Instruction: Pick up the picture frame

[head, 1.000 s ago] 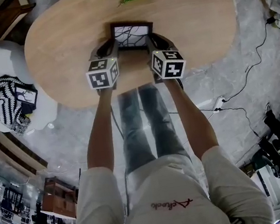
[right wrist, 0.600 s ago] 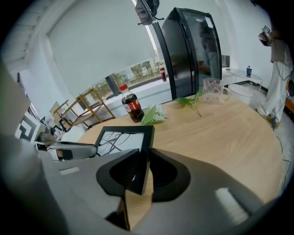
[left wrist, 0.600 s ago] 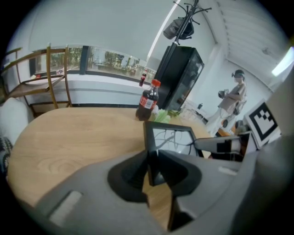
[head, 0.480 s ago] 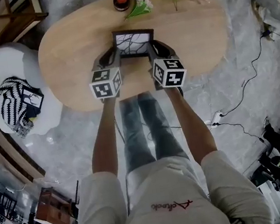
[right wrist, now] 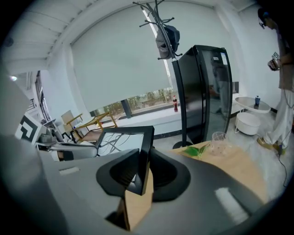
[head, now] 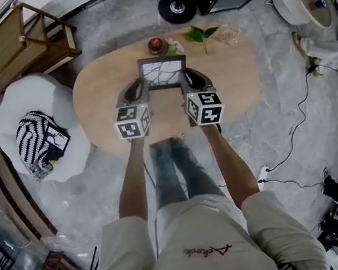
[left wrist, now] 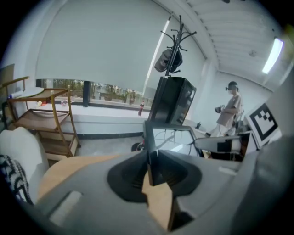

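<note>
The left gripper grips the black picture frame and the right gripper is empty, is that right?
Not quite: the right gripper is also shut on the picture frame, at its other side, as the right gripper view shows. The left gripper does grip it.

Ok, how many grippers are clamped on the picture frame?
2: the left gripper is shut on the picture frame at its left edge, the right gripper at its right edge. None hidden.

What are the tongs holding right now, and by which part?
The black rectangular picture frame, held from both sides. The left tongs clamp its left side rail near the bottom corner. The right tongs clamp its right side rail, also low down.
</note>
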### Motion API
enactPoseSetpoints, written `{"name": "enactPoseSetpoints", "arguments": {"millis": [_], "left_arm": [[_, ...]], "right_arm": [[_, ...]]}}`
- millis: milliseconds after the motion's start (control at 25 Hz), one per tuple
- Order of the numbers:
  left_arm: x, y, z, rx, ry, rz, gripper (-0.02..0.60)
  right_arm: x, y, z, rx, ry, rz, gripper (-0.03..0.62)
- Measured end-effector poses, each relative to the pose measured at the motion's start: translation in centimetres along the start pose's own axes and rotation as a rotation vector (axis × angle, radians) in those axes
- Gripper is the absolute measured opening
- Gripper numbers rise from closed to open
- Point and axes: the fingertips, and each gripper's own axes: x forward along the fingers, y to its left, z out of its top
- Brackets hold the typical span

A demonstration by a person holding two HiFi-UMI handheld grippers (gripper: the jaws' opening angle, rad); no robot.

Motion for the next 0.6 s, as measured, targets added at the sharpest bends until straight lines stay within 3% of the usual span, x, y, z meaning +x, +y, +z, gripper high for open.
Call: {"name": "enactPoseSetpoints", "arguments": {"millis": [600], "left_arm": [[-15.0, -6.6, 14.8, 0.057, -0.215, 0.067, 0.075]], "right_arm": [[-13.1, 8.0, 15.4, -0.145, -0.169, 0.096, 0.078]]}}
